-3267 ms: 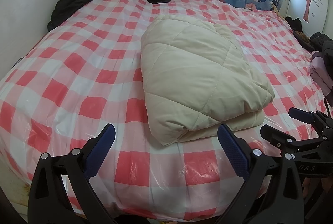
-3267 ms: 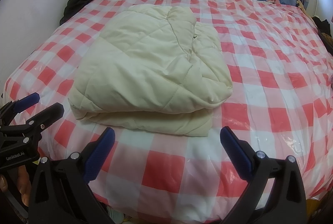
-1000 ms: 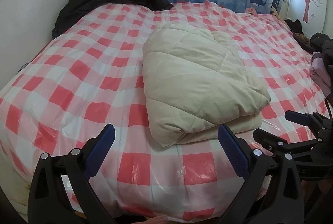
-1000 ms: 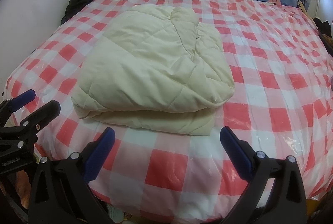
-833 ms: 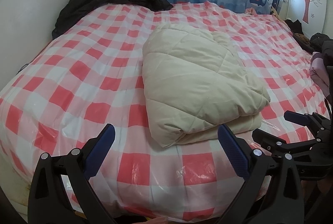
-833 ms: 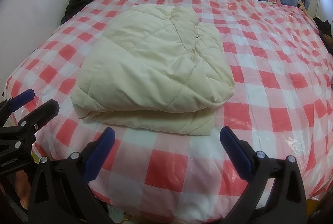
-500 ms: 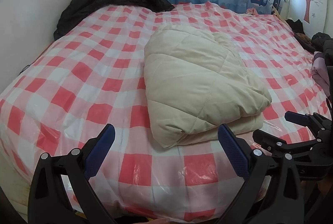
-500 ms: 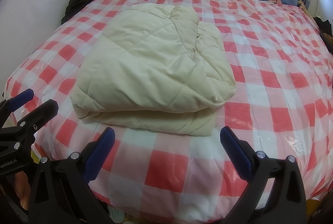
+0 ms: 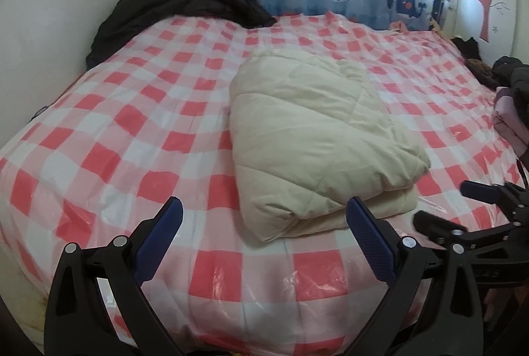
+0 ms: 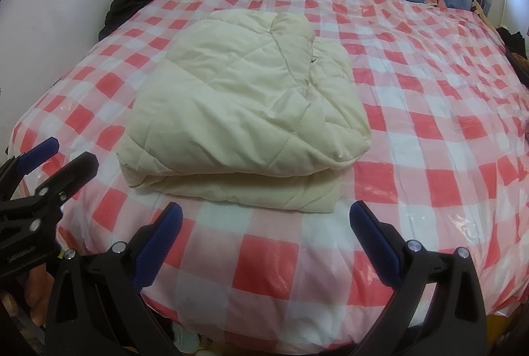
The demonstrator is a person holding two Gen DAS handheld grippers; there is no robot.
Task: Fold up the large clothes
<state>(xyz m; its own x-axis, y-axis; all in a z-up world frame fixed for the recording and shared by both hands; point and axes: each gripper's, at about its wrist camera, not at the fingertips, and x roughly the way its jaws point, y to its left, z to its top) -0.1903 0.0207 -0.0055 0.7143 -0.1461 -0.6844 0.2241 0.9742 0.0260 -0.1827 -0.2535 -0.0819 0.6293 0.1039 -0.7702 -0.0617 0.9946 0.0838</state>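
- The cream quilted coat (image 10: 244, 121) lay folded in a thick bundle near the bed's (image 10: 429, 137) front edge
- Left claw (image 9: 264, 235) and right claw (image 10: 266, 237) both gaped empty, short of it
- Probably soft, puffy, light; best gripped at the front corners
- Sleeves and zip were hidden inside the folds

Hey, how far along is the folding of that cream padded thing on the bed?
Looks done: the cream padded garment lies folded in stacked layers on the checked bed cover. In hand: nothing; the left claw and right claw are open and clear of it. No further fold looks needed.
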